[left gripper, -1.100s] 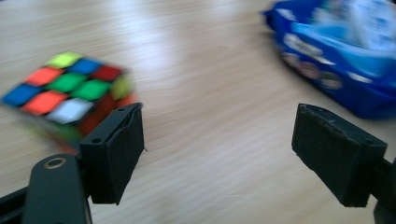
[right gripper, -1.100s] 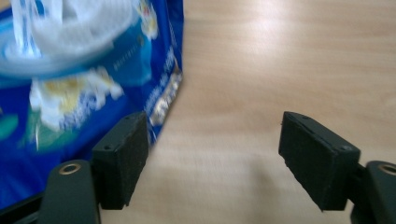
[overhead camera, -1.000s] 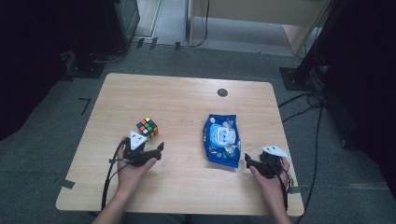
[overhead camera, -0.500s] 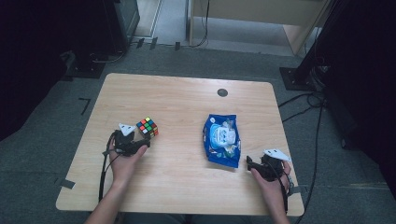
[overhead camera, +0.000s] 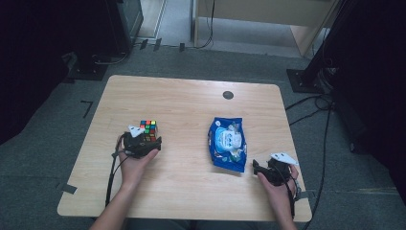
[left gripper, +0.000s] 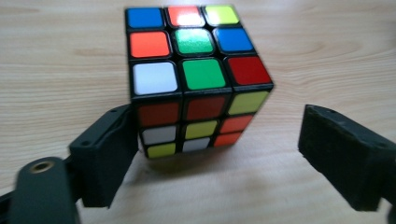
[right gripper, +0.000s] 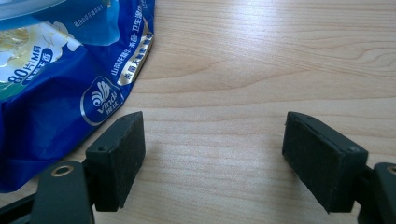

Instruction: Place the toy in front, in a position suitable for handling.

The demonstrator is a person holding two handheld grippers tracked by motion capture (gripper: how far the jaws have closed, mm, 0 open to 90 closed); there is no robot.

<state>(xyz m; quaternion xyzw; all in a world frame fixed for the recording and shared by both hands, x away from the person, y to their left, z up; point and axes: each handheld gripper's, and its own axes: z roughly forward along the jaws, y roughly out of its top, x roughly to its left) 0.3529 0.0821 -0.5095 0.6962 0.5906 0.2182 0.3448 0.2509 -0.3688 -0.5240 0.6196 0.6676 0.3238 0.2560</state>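
Left gripper view: left gripper [left gripper: 219,154] wide open, jaws just been opening, straddling near face of puzzle cube [left gripper: 196,74]; one jaw touching, other apart, no grip. Cube sat left of table [overhead camera: 191,110]. Step: approach for grasp; next, advance and close squarely. Right gripper [right gripper: 212,158] open, empty, resting near blue wipes pack [right gripper: 60,70].

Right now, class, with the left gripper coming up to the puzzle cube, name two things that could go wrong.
1. The left gripper has just been opening; one jaw sits at the cube, the other stands well clear. Closing off-centre may twist or push the cube rather than grip it.
2. The right gripper rests open beside the blue wipes pack; a small shift could nudge it.
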